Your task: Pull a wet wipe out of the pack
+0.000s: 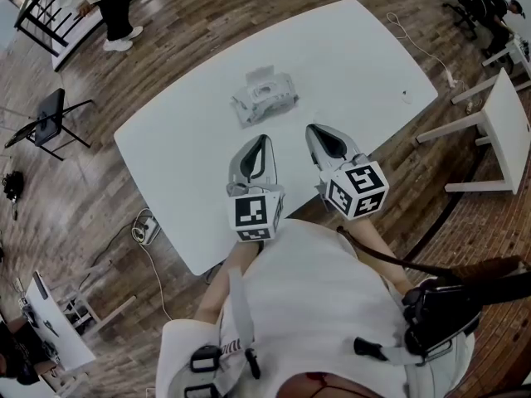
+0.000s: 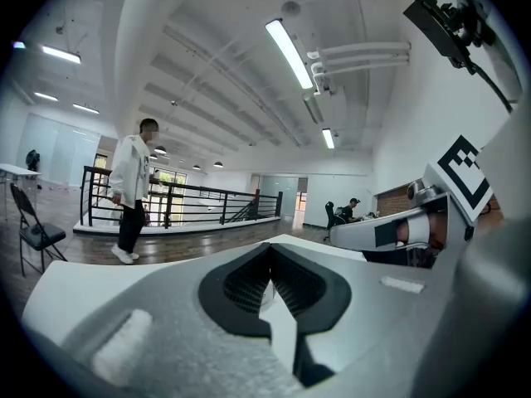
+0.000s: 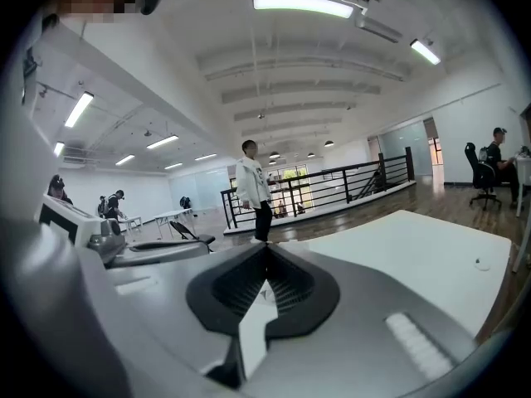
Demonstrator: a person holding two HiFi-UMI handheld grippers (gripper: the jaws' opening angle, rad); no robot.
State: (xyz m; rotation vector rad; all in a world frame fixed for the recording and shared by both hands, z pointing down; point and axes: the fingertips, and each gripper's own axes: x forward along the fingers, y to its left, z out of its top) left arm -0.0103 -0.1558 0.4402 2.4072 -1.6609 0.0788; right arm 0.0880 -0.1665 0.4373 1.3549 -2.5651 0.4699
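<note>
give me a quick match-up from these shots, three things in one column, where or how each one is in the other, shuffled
Things:
1. wet wipe pack
2. right gripper
3. folding chair

Place or state:
A. standing on the wood floor, left of the table
B. jaws shut, nothing between them
C. lying on the white table

Pairs: 1-C, 2-B, 3-A

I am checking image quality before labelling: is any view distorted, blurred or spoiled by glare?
Head view: fisheye bend, the table edge curves; even light, the wet wipe pack looks sharp. Left gripper view: dark rounded corners, the ceiling lamp is overexposed, the left gripper looks soft up close. Right gripper view: dark corners too, a bright ceiling strip.
</note>
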